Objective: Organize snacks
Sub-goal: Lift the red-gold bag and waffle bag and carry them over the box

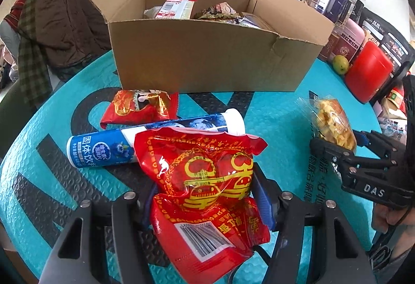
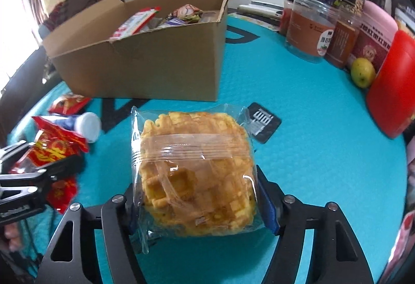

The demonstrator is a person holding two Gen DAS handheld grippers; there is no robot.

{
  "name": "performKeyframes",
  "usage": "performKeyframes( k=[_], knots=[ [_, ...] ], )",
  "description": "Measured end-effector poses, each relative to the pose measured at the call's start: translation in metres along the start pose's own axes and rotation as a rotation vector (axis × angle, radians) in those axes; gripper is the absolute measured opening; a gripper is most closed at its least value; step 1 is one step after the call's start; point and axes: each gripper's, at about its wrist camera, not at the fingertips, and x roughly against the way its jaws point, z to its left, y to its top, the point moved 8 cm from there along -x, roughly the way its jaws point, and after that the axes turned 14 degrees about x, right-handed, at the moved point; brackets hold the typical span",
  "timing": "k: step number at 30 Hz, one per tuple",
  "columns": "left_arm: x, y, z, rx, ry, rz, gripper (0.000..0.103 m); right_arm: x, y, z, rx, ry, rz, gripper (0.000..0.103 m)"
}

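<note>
My left gripper (image 1: 207,195) is shut on a red and gold snack packet (image 1: 205,175), held just above the teal mat. Behind it lie a blue drink-tablet tube (image 1: 103,149) and a smaller red packet (image 1: 140,107). My right gripper (image 2: 197,195) is shut on a clear bag of golden waffle biscuits (image 2: 194,170), with its blue pads against both sides of the bag. An open cardboard box (image 2: 145,68) holding several snack packs stands beyond both grippers. In the left wrist view the right gripper (image 1: 334,151) and waffle bag (image 1: 332,120) show at the right.
Along the right edge of the table stand several jars (image 2: 308,32), a pink tub (image 2: 373,35), a red container (image 2: 394,92) and a green fruit (image 2: 363,72). A brown jacket (image 1: 62,24) hangs at the back left. A black card (image 2: 264,125) lies on the teal mat (image 2: 311,167).
</note>
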Motion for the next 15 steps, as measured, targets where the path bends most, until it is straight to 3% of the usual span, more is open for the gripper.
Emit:
performKeyframes(
  k=[15],
  knots=[
    [0.039, -0.004, -0.005, -0.009, -0.053, -0.045, 0.061, 0.049, -0.012, 0.039, -0.072, 0.129, -0.093, 0.070]
  ],
)
